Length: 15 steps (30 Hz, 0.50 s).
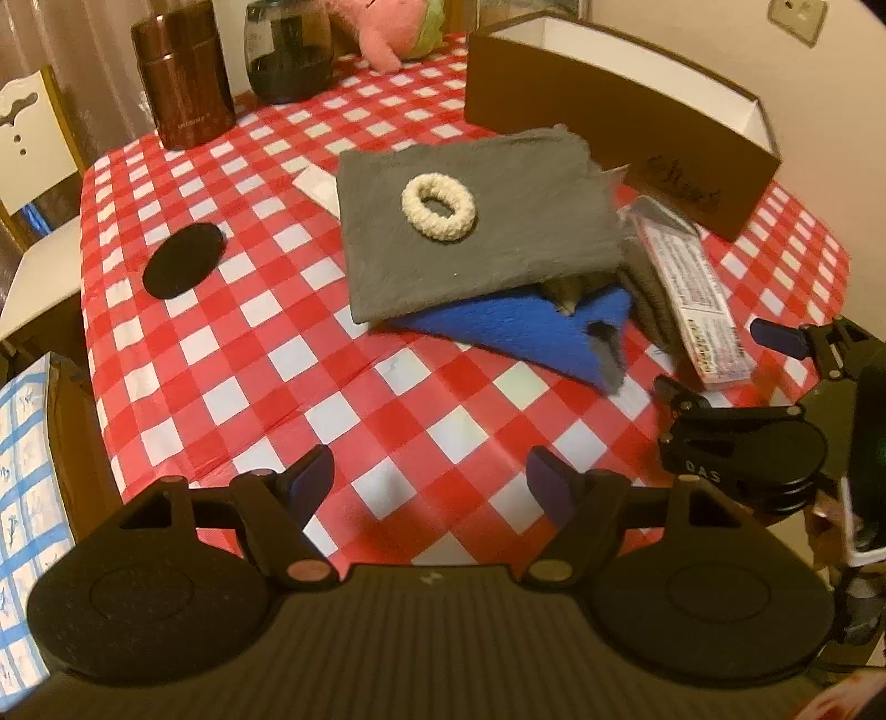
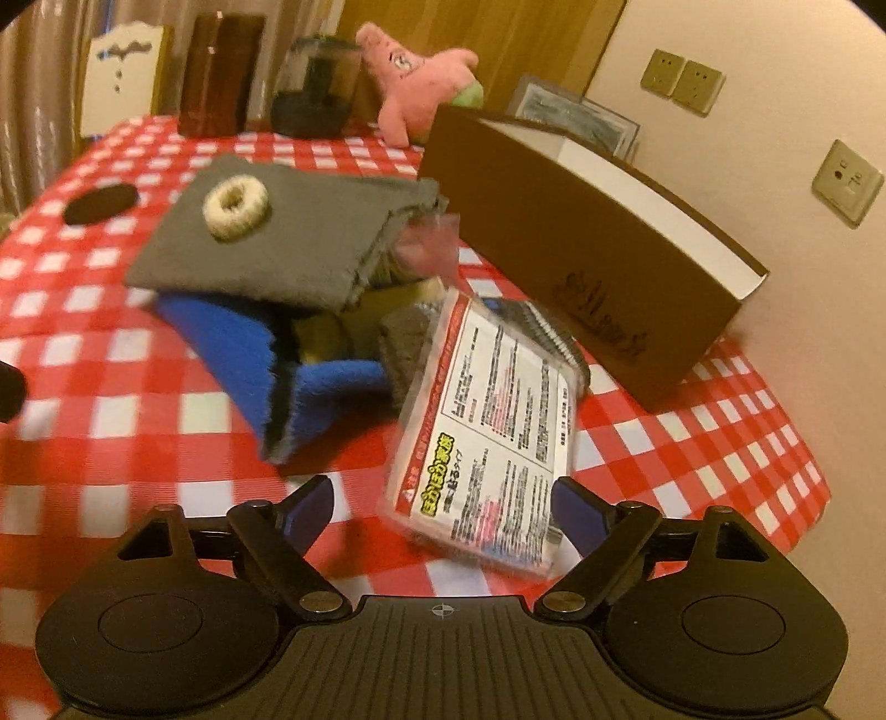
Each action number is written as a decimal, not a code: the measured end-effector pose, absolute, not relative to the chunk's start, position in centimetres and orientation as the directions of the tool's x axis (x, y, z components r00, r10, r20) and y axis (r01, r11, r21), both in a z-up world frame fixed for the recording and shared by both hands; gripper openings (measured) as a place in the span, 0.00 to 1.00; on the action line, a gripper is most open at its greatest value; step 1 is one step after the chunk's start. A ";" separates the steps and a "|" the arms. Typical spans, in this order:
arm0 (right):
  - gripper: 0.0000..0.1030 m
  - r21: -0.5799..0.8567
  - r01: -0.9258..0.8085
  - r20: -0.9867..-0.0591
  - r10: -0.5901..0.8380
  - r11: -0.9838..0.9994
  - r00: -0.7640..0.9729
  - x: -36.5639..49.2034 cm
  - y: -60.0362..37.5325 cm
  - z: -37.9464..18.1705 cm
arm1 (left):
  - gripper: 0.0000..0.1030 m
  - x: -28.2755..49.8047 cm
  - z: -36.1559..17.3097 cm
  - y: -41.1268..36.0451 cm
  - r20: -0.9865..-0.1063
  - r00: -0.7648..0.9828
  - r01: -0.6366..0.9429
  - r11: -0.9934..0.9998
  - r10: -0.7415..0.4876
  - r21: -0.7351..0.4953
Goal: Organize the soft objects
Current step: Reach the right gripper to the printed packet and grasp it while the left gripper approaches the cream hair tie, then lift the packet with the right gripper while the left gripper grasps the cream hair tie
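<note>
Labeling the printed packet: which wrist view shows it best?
Right wrist. The printed packet lies close ahead of the open right gripper, label face up, its text and yellow heading visible. In the left wrist view the packet is a narrow, foreshortened strip at the right, beside the grey cloth, print blurred.

A red-and-white checked tablecloth (image 1: 232, 354) spreads under and ahead of the jaws. Far ahead, left of the jaws' line, a brown metallic flask (image 1: 185, 72) stands upright beside a dark glass jar (image 1: 288, 52). A white chair back (image 1: 33, 138) rises far left. On the wall ahead to the right sit switch plates (image 2: 682, 84) and a socket (image 2: 846, 181).
</note>
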State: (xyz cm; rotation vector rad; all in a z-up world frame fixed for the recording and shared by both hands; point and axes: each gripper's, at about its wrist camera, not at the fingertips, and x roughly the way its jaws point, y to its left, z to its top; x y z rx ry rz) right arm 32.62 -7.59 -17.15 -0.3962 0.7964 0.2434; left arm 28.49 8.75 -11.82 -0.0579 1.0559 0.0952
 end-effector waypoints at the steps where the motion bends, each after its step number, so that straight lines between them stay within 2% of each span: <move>1: 0.81 -0.261 -0.354 -0.729 0.057 0.898 0.682 32.9 -7.5 -17.6 | 0.73 28.8 -12.0 8.8 -0.873 0.484 -0.108 0.994 0.053 0.001; 5: 0.76 -0.310 -0.328 -0.709 0.012 0.892 0.705 33.9 -7.3 -19.0 | 0.73 29.7 -12.6 8.8 -0.880 0.470 -0.110 0.994 0.061 0.011; 7: 0.71 -0.331 -0.319 -0.703 -0.006 0.888 0.712 34.2 -7.4 -19.4 | 0.73 30.1 -12.8 8.6 -0.882 0.467 -0.104 0.994 0.061 0.014; 9: 0.46 -0.324 -0.314 -0.709 -0.010 0.892 0.705 34.7 -8.0 -19.4 | 0.73 30.5 -12.8 8.3 -0.882 0.468 -0.093 0.996 0.056 0.013; 13: 0.33 -0.219 -0.289 -0.718 0.046 0.932 0.694 35.1 -10.5 -17.5 | 0.73 31.2 -12.7 8.0 -0.879 0.475 -0.074 0.997 0.042 0.007; 15: 0.25 -0.119 -0.255 -0.729 0.090 0.960 0.679 35.6 -12.5 -16.0 | 0.72 31.7 -12.5 7.8 -0.877 0.480 -0.068 0.998 0.037 0.004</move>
